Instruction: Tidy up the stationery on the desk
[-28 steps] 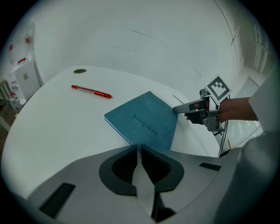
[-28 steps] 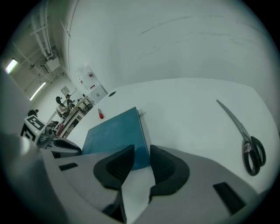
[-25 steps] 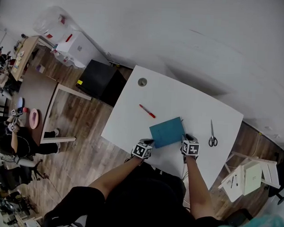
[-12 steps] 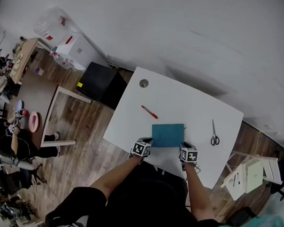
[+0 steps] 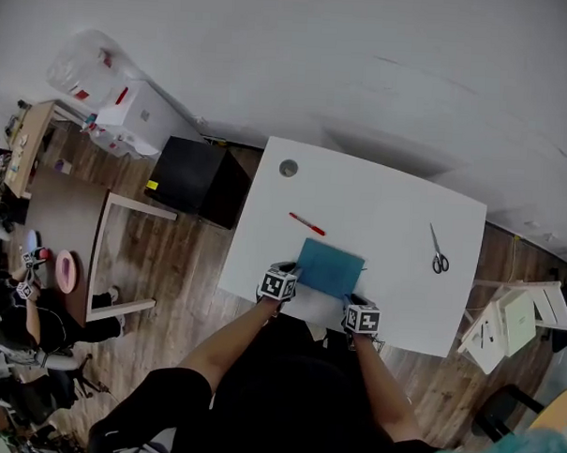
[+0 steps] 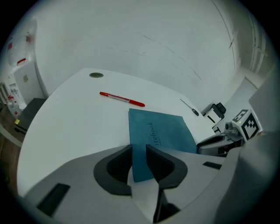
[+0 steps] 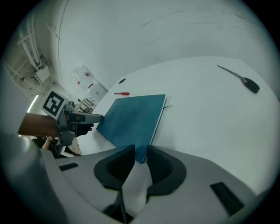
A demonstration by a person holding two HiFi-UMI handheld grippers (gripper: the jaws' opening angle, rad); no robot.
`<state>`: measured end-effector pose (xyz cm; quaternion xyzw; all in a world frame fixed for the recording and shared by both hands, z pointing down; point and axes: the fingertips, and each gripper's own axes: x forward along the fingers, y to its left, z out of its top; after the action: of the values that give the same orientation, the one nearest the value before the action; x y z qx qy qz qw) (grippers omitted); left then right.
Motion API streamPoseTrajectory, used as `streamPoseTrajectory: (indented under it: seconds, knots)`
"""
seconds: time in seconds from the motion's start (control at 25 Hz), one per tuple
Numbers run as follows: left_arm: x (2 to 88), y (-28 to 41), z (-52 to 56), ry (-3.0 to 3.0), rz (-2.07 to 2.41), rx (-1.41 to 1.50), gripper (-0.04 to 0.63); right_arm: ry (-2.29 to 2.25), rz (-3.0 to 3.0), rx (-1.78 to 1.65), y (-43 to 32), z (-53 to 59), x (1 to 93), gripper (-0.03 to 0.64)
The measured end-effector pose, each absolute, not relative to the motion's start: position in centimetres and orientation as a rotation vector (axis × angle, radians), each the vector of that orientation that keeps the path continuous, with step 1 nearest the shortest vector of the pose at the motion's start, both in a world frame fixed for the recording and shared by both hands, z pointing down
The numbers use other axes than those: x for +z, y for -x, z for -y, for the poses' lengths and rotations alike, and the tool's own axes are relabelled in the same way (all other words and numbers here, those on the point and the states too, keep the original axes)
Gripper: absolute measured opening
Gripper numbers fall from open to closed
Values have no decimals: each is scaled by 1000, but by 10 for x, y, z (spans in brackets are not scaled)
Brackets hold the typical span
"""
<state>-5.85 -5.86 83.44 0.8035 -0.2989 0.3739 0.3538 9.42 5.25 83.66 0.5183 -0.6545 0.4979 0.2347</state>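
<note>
Notebook (image 5: 330, 267) flat on desk (image 5: 387, 216), long axis along near edge; left gripper (image 6: 139, 151), right gripper (image 7: 141, 153) fingers (image 7: 164, 168) clenching its corners.

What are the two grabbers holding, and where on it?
Both hold the blue notebook: left gripper on its near left corner, right gripper on its near right corner.

1 notebook (image 5: 330, 267), 1 pen (image 5: 307, 224), 1 scissors (image 5: 438, 251).
</note>
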Motion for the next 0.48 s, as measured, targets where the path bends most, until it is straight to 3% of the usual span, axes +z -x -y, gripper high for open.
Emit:
streamPoseTrajectory:
  seconds: [0.28, 0.48]
  knots:
    - [835, 71, 66, -2114, 644, 997, 98, -1577, 1767, 1403, -72, -61, 839, 101]
    - [838, 84, 46, -2119, 627, 970, 98, -1661, 1762, 1446, -102, -47, 828, 101]
